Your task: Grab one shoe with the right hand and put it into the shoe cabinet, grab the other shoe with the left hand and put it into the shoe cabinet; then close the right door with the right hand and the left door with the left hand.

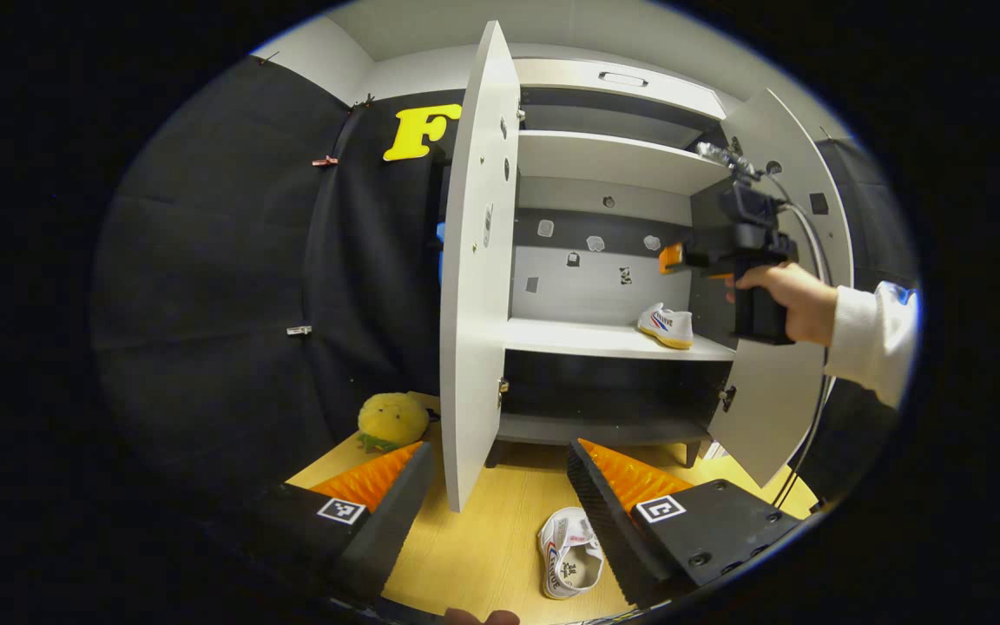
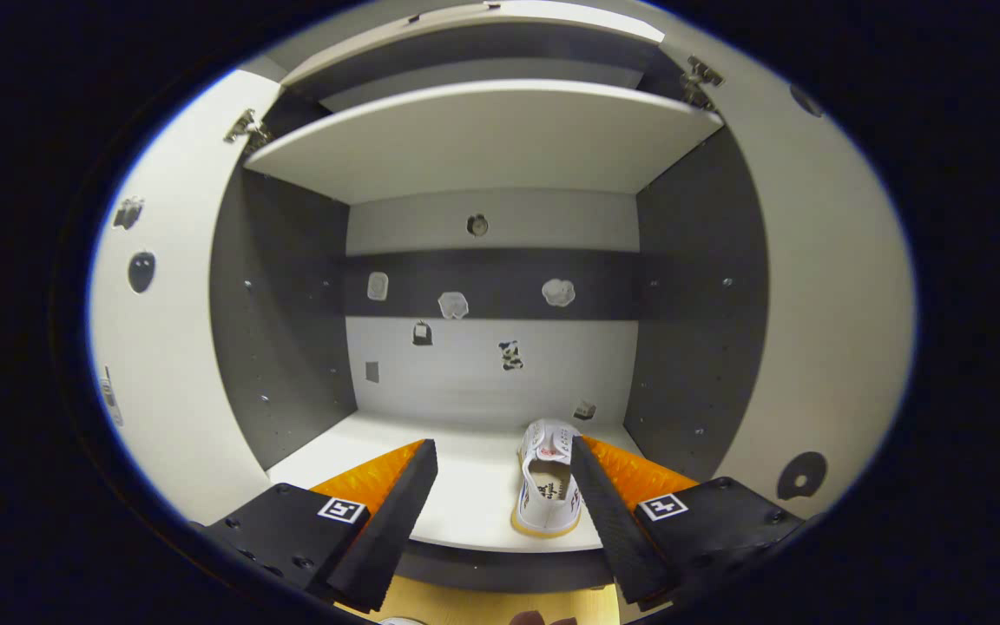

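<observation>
One white canvas sneaker with red and blue side stripes and a tan sole (image 2: pixel 546 482) is already sitting on the pale middle shelf (image 2: pixel 465 495) of the grey-and-white two-door shoe cabinet (image 1: pixel 613 165), toward its right end, so the first placement looks done. The right gripper (image 2: pixel 500 503) is hovering at the shelf's front edge with its fingers spread wide; the sneaker is lying between them, close against one finger, but nothing is pinching it. In the left gripper view a hand in a white sleeve (image 1: pixel 791 299) is holding that gripper up in front of the shelf. The matching second white sneaker (image 1: pixel 569 555) is lying on the light wooden floor (image 1: pixel 483 538) in front of the cabinet, opening upward, and the left gripper (image 1: pixel 500 512) is hanging above it with fingers apart, gripping nothing. Both the tall white left door (image 1: pixel 476 260) and the white right door (image 1: pixel 791 399) are standing open. By my judgement, roughly a quarter is finished: the second sneaker and both doors are remaining.
</observation>
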Demonstrator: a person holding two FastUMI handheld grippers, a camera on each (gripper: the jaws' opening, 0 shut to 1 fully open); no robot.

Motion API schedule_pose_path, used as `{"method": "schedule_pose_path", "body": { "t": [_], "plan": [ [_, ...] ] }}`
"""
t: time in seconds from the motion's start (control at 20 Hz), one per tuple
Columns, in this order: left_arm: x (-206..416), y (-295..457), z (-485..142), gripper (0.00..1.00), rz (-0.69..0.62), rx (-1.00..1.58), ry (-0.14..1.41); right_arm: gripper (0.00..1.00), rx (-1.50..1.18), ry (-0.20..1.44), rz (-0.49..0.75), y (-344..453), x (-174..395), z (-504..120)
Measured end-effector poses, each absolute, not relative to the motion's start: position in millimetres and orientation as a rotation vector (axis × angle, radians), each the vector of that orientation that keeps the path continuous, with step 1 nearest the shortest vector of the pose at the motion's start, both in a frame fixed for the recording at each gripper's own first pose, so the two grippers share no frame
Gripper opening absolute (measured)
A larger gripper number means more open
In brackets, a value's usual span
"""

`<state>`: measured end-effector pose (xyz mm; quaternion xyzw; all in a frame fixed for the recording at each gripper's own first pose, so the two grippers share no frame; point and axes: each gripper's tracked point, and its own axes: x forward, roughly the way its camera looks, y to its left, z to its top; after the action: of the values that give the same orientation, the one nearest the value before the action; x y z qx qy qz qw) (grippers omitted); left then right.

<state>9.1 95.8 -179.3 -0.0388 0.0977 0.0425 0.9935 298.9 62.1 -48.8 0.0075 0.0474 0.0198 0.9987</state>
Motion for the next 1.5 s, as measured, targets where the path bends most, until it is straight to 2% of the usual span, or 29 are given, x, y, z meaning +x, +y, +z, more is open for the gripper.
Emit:
{"method": "schedule_pose_path", "body": {
  "t": [0.25, 0.45, 0.7, 0.95, 1.05, 1.15, 1.2, 1.35, 1.4, 1.5],
  "plan": [
    [1.3, 67.0, -228.3, 0.97, -0.001, -0.077, 0.206, 0.98, 0.047, 0.011, 0.082, 60.7, 203.1, -16.0],
    [0.2, 40.0, -286.5, 0.97, -0.065, -0.028, 0.275, 0.98, 0.068, -0.034, 0.103, 58.8, 138.1, -1.7],
    [14.3, 19.3, -368.4, 0.97, -0.111, 0.001, 0.405, 0.99, 0.054, -0.043, 0.115, 45.7, 77.6, 17.2],
    [36.9, 11.0, -428.4, 0.96, -0.132, 0.027, 0.506, 0.97, 0.033, -0.064, 0.092, 10.0, 43.2, 45.2],
    [49.1, 5.2, -438.6, 0.91, -0.149, 0.034, 0.512, 0.97, 0.036, -0.061, 0.059, -10.2, 36.4, 50.4],
    [60.5, 1.7, -446.9, 0.82, -0.155, 0.035, 0.519, 0.97, 0.042, -0.058, 0.016, -30.0, 33.2, 53.5],
    [65.4, 0.6, -451.8, 0.73, -0.155, 0.037, 0.523, 0.97, 0.051, -0.055, -0.001, -37.4, 31.8, 52.7],
    [74.2, -5.6, -468.8, 0.58, -0.172, 0.041, 0.561, 0.97, 0.059, -0.039, -0.04, -51.7, 32.1, 47.5],
    [76.9, -3.8, -473.5, 0.48, -0.162, 0.051, 0.57, 0.97, 0.054, -0.036, -0.051, -55.7, 32.9, 45.9],
    [83.2, 0.1, -478.3, 0.39, -0.139, 0.062, 0.573, 0.97, 0.048, -0.027, -0.062, -57.4, 35.0, 41.3]
  ]
}}
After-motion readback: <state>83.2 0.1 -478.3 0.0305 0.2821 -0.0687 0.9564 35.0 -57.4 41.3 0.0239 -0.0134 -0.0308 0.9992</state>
